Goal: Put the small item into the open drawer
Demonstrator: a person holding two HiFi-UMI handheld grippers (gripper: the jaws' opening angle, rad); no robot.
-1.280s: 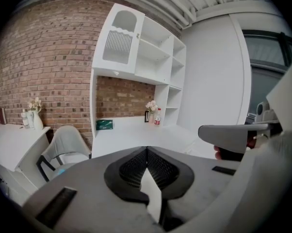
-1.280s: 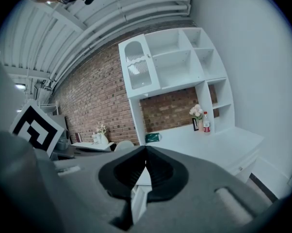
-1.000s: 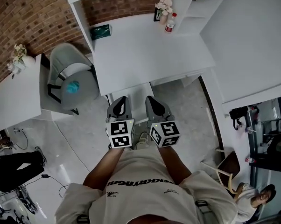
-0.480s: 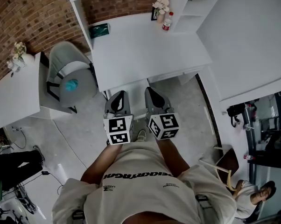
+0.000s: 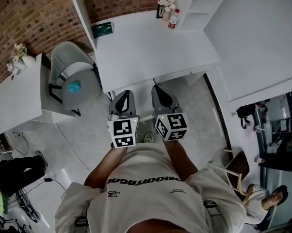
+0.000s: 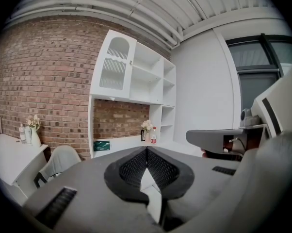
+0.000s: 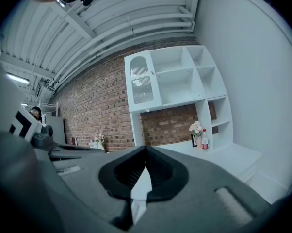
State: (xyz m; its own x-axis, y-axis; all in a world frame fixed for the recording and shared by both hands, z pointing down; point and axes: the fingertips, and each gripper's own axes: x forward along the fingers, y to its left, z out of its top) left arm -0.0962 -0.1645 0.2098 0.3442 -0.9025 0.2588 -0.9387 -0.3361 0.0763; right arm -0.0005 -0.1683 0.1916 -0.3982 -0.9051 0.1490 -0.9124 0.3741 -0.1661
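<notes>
Hovering before white desk (image 5: 155, 47) | left claw (image 5: 126, 96), right claw (image 5: 159, 91) both closed, empty | grey chair (image 5: 77, 81) beside desk

Home-office type room, prob. a studio setup: brick wall (image 5: 29, 13), white table (image 5: 151, 47) w/ built-in shelf unit (image 6: 146, 72), grey chair (image 5: 68, 57), flowers (image 5: 164, 3), drink bottle (image 5: 173, 19), pale floor (image 5: 88, 135).

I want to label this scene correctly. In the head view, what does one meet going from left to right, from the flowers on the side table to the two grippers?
pale flowers in a small vase → grey round-backed chair → left gripper → right gripper
</notes>
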